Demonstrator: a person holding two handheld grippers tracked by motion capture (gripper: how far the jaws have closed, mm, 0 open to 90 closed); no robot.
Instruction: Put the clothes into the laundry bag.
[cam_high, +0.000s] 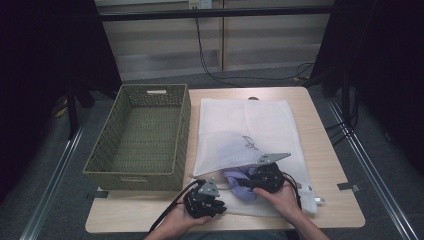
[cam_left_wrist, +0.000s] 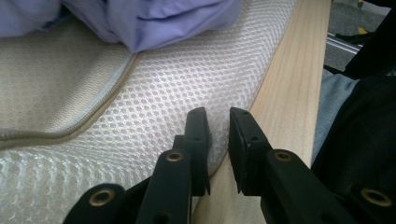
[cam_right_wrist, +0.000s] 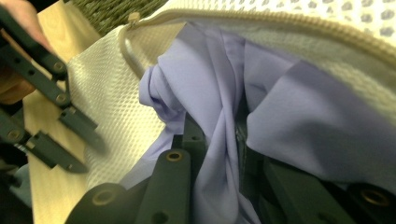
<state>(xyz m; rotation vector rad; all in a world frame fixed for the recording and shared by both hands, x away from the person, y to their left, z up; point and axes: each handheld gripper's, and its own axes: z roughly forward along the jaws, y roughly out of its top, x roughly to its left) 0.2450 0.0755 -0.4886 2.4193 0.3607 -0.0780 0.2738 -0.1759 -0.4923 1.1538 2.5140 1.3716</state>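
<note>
Right gripper (cam_high: 248, 183) – jaws pinching lavender garment (cam_right_wrist: 261, 121) at mesh laundry bag (cam_high: 245, 130) mouth | left gripper (cam_left_wrist: 218, 128) – jaws parted at bag's lower edge, gripping nothing | risk: unheld bag slides, cloth snags on zipper (cam_left_wrist: 70, 128).

The left half of the pale wooden desk (cam_high: 327, 150) is blocked by the tall olive woven basket (cam_high: 141, 134), its wall set close beside the white mesh laundry bag (cam_high: 250, 131). A bare strip of desk is left along the near edge, where the left tool (cam_high: 206, 203) is held with its jaws slightly parted. The bag's mouth is crowded by bunched lilac cloth (cam_right_wrist: 280, 116) and the right tool (cam_high: 257, 181).
</note>
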